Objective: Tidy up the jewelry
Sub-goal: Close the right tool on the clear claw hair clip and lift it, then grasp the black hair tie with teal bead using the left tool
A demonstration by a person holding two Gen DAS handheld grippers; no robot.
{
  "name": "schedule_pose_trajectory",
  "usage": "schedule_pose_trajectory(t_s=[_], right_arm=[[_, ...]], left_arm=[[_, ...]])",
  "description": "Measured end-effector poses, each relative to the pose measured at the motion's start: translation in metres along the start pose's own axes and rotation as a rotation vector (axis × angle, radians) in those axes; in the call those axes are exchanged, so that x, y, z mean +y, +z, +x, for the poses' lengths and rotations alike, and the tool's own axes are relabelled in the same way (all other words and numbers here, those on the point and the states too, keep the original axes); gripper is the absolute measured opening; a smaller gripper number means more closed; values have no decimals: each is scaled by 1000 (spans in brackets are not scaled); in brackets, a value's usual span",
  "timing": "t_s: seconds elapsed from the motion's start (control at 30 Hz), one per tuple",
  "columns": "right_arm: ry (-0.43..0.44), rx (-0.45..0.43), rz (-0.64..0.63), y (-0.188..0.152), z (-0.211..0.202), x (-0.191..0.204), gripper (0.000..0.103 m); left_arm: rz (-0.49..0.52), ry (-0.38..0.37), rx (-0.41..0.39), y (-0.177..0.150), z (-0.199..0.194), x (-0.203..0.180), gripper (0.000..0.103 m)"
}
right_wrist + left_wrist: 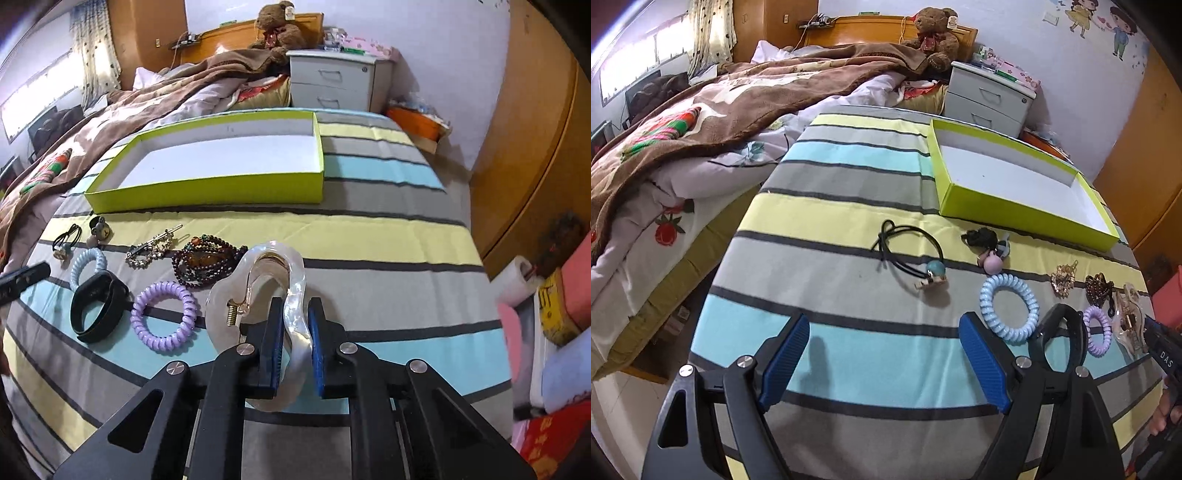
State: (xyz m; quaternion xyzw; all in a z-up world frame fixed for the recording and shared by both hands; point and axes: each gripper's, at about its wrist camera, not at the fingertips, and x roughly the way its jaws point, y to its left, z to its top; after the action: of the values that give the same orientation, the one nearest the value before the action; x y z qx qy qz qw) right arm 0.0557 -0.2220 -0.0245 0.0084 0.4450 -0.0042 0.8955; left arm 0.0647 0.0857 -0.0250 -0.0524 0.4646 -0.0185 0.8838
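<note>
Right claw point(295, 354) clamped on the pearly white hair clip point(258, 291), long axis pointing away along the fingers, down on the striped bedspread point(388, 236). Green box point(207, 188) dead ahead, slightly left, empty so far. Left claw point(886, 365) wide apart, holding nothing, hovering beside the blue coil tie point(1008, 310). Probably lift and carry forward.

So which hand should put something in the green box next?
The right. Its tool is already shut on the pearly hair claw, and the empty green box lies straight ahead. The left tool is open, holding nothing.
</note>
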Motion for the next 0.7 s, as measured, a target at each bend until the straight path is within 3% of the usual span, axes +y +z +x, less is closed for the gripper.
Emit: schedule_pose_trajectory(t_s=[0.3, 0.47, 0.7], right_arm=[[-36, -16, -5, -2, -3, 1, 13], [-40, -15, -9, -1, -2, 1, 13], [-38, -14, -5, -2, 0, -1, 14]], left_arm=[[-8, 33, -36, 27, 10, 5, 84], [-9, 122, -2, 38, 29, 12, 78], [16, 123, 25, 36, 41, 8, 79]])
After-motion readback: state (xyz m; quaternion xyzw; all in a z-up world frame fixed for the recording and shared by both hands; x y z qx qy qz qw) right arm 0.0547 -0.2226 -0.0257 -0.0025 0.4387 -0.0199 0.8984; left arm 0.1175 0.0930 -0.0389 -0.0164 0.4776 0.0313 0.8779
